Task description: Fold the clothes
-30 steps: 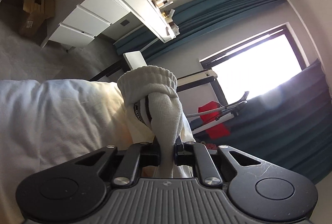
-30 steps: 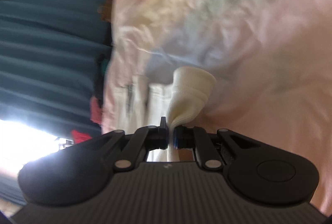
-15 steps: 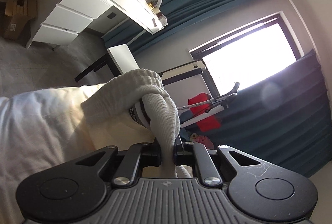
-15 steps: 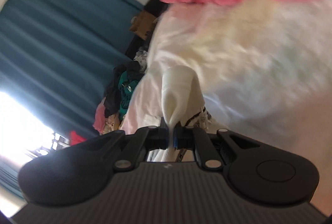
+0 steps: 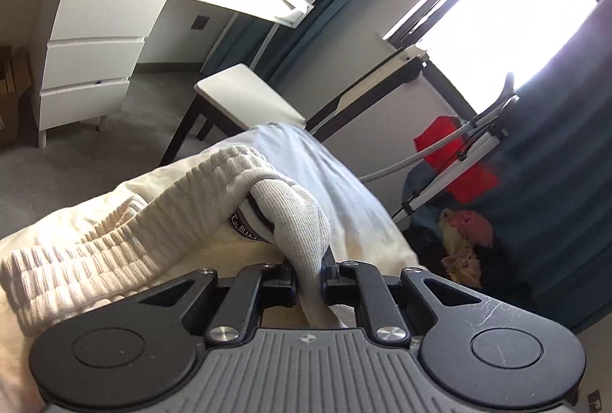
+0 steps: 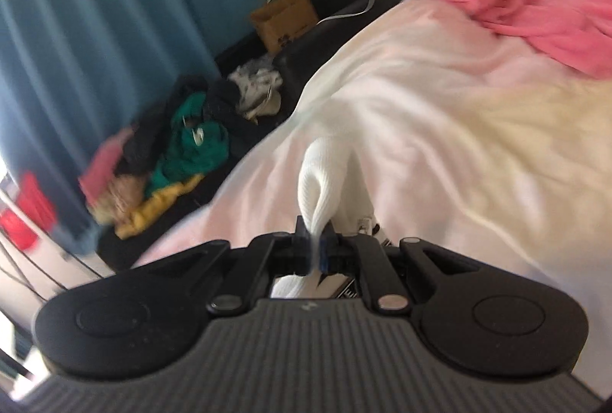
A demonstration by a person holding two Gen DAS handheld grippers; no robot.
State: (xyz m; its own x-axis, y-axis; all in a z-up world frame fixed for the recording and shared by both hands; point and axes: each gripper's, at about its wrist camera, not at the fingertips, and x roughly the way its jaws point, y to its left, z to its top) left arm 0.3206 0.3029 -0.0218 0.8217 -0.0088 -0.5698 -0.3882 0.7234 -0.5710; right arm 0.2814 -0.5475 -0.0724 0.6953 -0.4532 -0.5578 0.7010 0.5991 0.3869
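Left gripper (image 5: 309, 279) and right gripper (image 6: 314, 248) jaws each pinch the white garment (image 5: 283, 210) (ribbed edge)

Left gripper (image 5: 309, 273) clamped on a bunched fold of the cream ribbed garment (image 5: 160, 221), its waistband trailing left of the gripper. Beyond the garment, a white stool (image 5: 248, 99); behind the stool, a white dresser (image 5: 91, 46). Right of the stool, a bright window (image 5: 505, 15) and teal curtains (image 5: 566, 160).

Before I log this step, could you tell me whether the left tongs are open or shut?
Shut: the left tongs pinch the ribbed cuff of the cream knitted garment.
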